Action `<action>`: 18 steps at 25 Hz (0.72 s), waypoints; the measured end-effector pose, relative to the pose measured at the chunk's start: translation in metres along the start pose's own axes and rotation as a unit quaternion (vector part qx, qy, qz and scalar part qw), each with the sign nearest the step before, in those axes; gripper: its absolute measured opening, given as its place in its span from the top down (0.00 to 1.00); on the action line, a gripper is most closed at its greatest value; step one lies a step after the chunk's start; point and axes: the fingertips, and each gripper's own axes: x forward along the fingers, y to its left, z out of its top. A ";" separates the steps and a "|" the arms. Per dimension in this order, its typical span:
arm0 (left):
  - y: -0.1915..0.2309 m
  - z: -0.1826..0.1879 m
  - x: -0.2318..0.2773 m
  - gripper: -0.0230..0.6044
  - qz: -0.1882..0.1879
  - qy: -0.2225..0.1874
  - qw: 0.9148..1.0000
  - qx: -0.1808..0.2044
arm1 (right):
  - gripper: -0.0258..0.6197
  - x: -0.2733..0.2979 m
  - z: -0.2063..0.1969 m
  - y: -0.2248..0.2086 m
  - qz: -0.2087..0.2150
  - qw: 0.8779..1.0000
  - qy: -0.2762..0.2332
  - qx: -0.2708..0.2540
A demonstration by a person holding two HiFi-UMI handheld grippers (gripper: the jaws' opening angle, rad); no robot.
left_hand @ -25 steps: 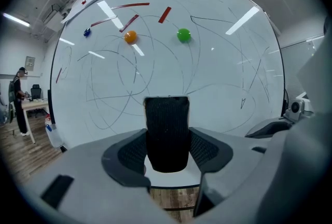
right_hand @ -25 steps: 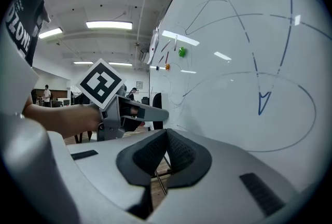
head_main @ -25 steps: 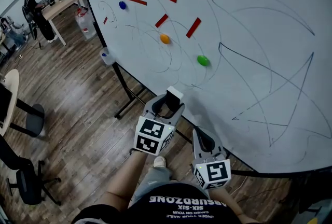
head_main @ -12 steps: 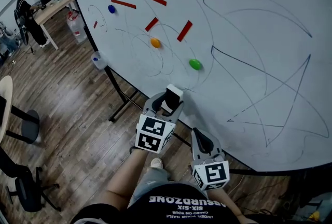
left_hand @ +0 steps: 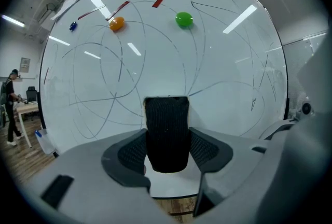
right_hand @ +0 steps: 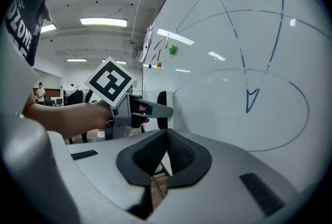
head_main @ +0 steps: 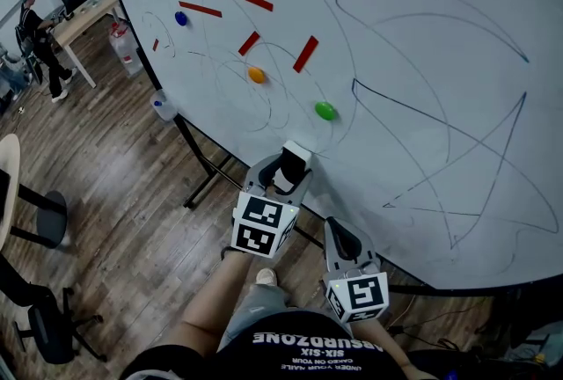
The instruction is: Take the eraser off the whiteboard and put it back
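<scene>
Head view: left tool [head_main: 288,169] clenched on eraser [head_main: 296,156] below green magnet [head_main: 325,111], right tool [head_main: 340,232] clenched.

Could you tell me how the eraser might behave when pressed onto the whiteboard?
The eraser looks like a stiff block with a dark fabric face, so probably light and slightly cushioned. Held between textured pads, it seems unlikely to slip.

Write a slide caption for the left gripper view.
The left tool grips a black eraser in front of a scribbled whiteboard bearing a green magnet and an orange magnet.
</scene>
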 end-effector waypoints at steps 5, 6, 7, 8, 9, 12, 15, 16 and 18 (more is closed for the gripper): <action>0.000 0.001 0.001 0.58 0.008 -0.003 1.000 -0.001 | 0.96 -0.001 0.000 -0.001 -0.002 1.000 0.000 0.000; 0.000 0.001 0.001 0.58 0.009 -0.003 1.000 -0.001 | 0.96 -0.002 -0.001 -0.001 -0.002 1.000 0.000 0.000; 0.000 0.001 0.001 0.58 0.009 -0.004 1.000 -0.001 | 0.96 -0.002 -0.001 -0.001 -0.002 1.000 0.000 0.000; 0.000 0.001 0.001 0.58 0.010 -0.006 1.000 -0.001 | 0.96 -0.002 -0.001 -0.001 -0.002 1.000 0.000 0.000; 0.000 0.001 0.001 0.58 0.011 -0.007 1.000 -0.001 | 0.96 -0.003 -0.001 0.000 -0.002 1.000 0.000 0.001; -0.001 0.001 0.001 0.58 0.013 -0.013 1.000 -0.002 | 0.96 -0.004 -0.001 0.001 -0.002 1.000 0.000 0.001; -0.002 0.002 0.002 0.58 0.008 -0.020 1.000 -0.010 | 0.96 -0.005 -0.001 0.001 -0.002 1.000 0.000 0.002; -0.002 0.002 0.002 0.57 0.006 -0.022 1.000 -0.013 | 0.96 -0.006 -0.002 0.002 -0.001 1.000 0.000 0.002; -0.001 0.001 0.001 0.56 0.005 -0.026 0.999 -0.020 | 0.96 -0.006 -0.002 0.002 -0.001 1.000 0.000 0.001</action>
